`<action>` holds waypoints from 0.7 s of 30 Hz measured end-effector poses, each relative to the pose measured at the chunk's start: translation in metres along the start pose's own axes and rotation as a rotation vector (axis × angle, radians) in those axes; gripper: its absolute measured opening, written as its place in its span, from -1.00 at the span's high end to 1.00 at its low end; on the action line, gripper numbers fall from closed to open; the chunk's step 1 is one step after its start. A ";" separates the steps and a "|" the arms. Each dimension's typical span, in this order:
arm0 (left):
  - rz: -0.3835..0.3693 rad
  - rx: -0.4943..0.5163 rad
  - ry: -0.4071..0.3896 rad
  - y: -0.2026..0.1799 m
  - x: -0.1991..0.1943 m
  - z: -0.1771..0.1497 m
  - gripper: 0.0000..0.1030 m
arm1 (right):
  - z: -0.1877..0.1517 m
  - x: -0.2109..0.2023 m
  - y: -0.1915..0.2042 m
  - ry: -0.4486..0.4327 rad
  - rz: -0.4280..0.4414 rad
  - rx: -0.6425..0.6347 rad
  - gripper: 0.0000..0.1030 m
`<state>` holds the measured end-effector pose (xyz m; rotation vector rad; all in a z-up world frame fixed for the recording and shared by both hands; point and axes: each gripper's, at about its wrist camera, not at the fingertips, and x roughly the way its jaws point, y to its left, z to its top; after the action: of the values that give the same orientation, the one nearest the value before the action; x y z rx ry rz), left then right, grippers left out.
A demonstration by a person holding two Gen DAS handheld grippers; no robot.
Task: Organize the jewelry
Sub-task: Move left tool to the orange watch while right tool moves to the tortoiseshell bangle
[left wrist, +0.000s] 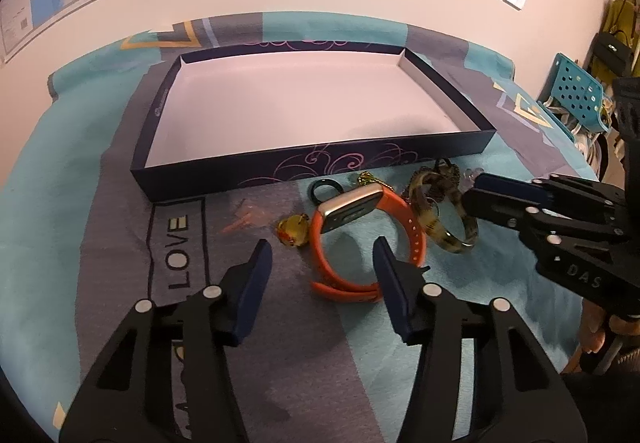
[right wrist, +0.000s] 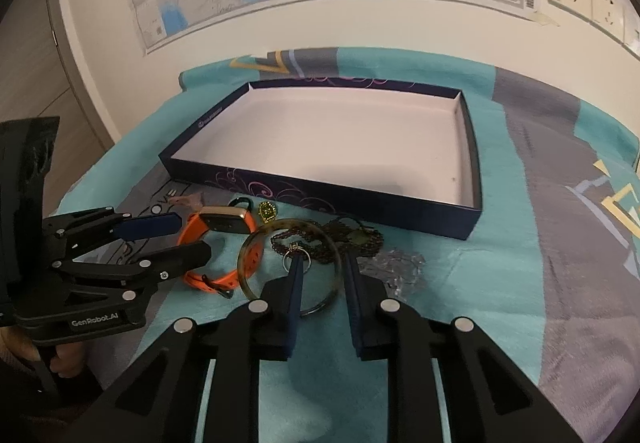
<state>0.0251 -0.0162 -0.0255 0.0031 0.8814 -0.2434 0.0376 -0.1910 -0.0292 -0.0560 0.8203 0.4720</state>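
- Orange watch (left wrist: 360,239) lay before the box (left wrist: 280,171), partly between the left gripper's (left wrist: 322,263) spread fingers.
- Right gripper (right wrist: 322,267), fingers apart, straddled the mottled bangle's (right wrist: 250,255) rim beside the chains (right wrist: 352,239).

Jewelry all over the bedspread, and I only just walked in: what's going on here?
A person with a handheld claw in each hand is sorting jewelry into the shallow dark box, which holds nothing yet. The left claw is open around the orange watch. The right claw is open over the mottled bangle, astride its rim. Dark chains and a gold charm lie on the cloth beside them. Nothing is lifted.
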 end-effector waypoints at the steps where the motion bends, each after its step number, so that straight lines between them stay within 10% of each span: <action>1: -0.002 0.002 0.002 0.000 0.001 0.000 0.06 | 0.000 0.003 -0.001 0.009 -0.004 0.001 0.63; 13: -0.046 -0.007 0.032 0.007 0.007 0.001 0.24 | 0.005 0.020 -0.010 0.078 0.033 0.003 0.86; 21: -0.066 -0.014 0.054 0.012 0.009 0.005 0.76 | 0.005 0.011 -0.017 0.064 0.072 0.040 0.92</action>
<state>0.0372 -0.0072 -0.0302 -0.0332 0.9384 -0.3002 0.0550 -0.2011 -0.0362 -0.0047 0.8964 0.5233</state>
